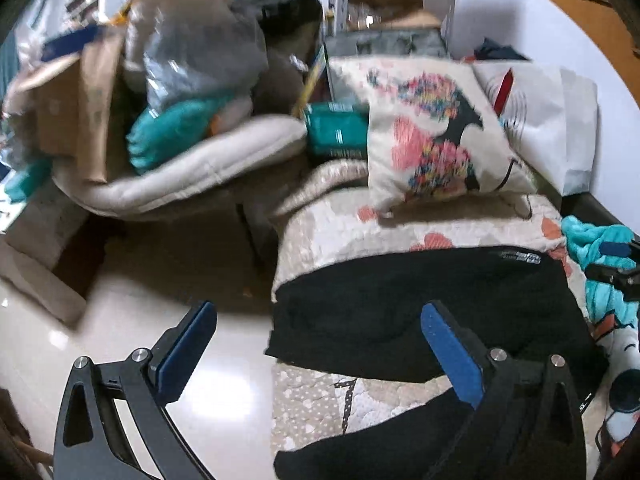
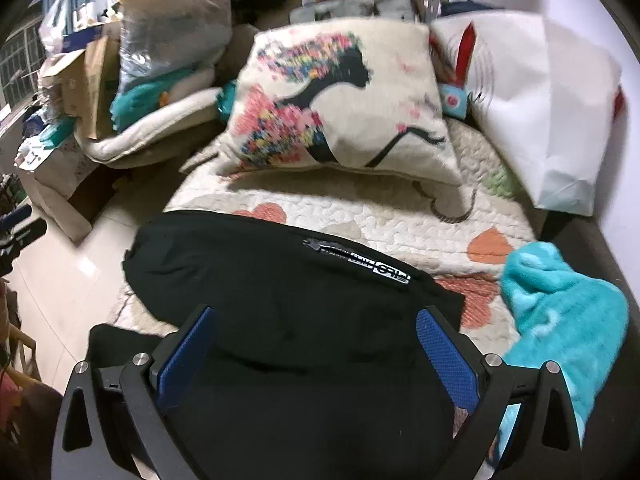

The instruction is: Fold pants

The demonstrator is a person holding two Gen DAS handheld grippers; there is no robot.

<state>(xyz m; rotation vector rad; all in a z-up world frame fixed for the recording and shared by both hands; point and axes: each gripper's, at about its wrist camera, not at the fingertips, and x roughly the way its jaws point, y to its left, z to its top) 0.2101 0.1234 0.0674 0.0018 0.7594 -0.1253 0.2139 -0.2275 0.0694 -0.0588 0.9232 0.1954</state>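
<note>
Blue-padded fingers of the left gripper [image 1: 316, 328] stand spread wide with nothing between them, above the bed's edge. The right gripper [image 2: 316, 330] is likewise released and empty, over the black pants [image 2: 280, 300]. The pants lie folded on the quilted bedspread [image 2: 380, 208], before a printed cushion [image 2: 340, 100] and beside a teal blanket [image 2: 568, 320].

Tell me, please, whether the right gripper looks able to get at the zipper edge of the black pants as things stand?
Probably yes. The right gripper hangs open and empty above the black pants, and the zipper edge lies exposed straight ahead on the quilt; the teal blanket sits off to the side.
</note>
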